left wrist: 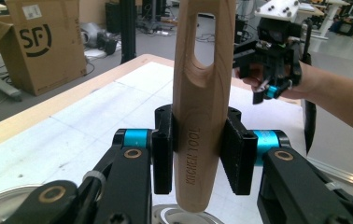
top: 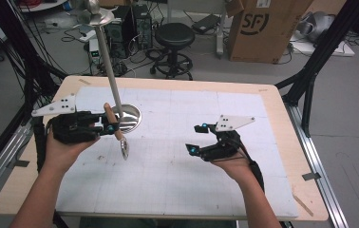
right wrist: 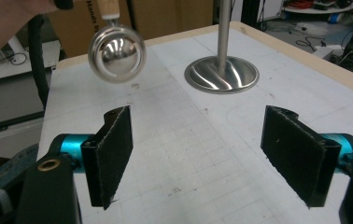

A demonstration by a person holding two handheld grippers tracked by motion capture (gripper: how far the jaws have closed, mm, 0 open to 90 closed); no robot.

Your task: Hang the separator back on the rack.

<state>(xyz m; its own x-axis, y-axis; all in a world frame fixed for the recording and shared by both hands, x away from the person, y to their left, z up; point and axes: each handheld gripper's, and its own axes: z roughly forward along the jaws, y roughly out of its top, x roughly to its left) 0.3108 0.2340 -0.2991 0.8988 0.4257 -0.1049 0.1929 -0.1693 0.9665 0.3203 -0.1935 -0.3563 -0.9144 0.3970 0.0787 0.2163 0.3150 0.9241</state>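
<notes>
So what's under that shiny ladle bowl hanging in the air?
Under the ladle bowl lies bare white mat; nothing sits there. The left gripper holds its wooden handle. The bowl's inside faces away, unseen.

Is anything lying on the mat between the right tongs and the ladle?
Nothing: in the right gripper view, bare white mat stretches from the open right tongs to the ladle.

Ladle handle top cut off; bowl hidden below tongs.
</notes>
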